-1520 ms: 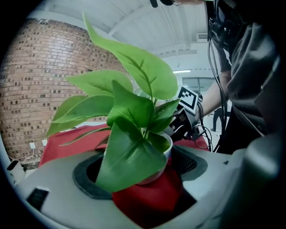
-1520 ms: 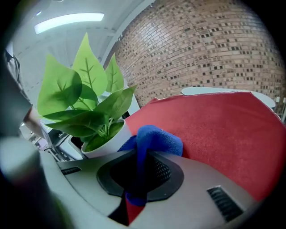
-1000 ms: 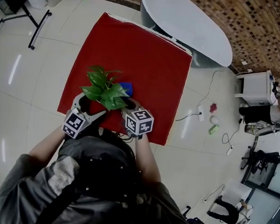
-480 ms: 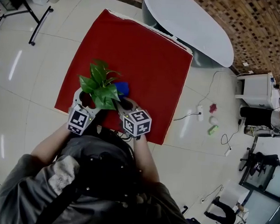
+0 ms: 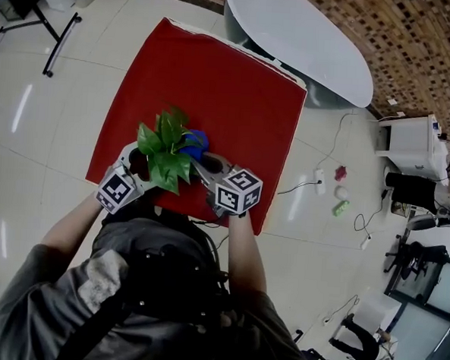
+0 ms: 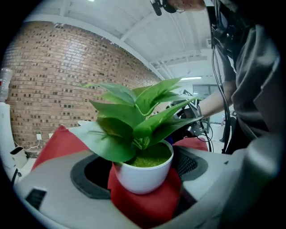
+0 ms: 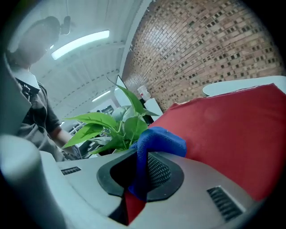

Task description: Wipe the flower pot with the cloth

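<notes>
A white flower pot (image 6: 142, 173) with a green leafy plant (image 5: 166, 143) stands near the front edge of the red tablecloth (image 5: 230, 100). My left gripper (image 6: 144, 188) is shut on the flower pot, one jaw on each side. In the head view the left gripper (image 5: 141, 163) sits under the leaves, which hide the pot. My right gripper (image 7: 140, 174) is shut on a blue cloth (image 7: 157, 142), bunched between its jaws. The blue cloth (image 5: 196, 141) lies right beside the plant, and the right gripper (image 5: 203, 159) is just right of the leaves.
A white oval table (image 5: 302, 35) stands behind the red table. Cables and a power strip (image 5: 321, 177) lie on the tiled floor at the right, by a white cabinet (image 5: 413, 141). Black stand legs (image 5: 58, 43) are at the far left.
The right gripper has swung out to the right while its cloth end stays against the plant. The left gripper has shifted slightly left, and the plant's leaves have turned.
</notes>
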